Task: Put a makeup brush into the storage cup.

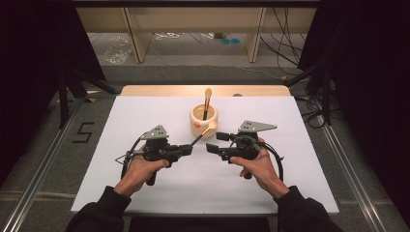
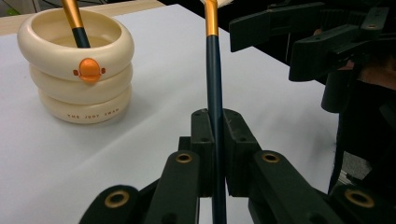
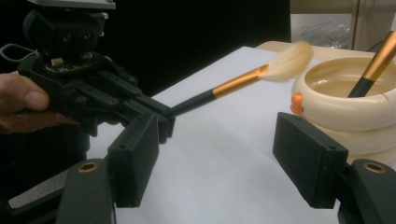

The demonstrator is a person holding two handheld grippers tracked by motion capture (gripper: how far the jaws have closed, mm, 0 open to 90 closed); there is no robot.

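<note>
The left gripper (image 2: 214,154) is clamped on the dark-blue-and-gold makeup brush (image 2: 213,88), its long axis slanting up toward the cream ringed ceramic holder (image 1: 203,120) just beyond on the white worktop (image 1: 145,116). The right gripper (image 3: 224,154), jaws wide and empty, waits alongside, farther from the brush.

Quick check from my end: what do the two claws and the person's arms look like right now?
Both the left claw and the right claw are matte black, with flat rectangular pads and brass-ringed pivot holes. Each carries a grey three-cornered plate on top and trails a black cable. The person wears dark long sleeves down to the wrists.
</note>
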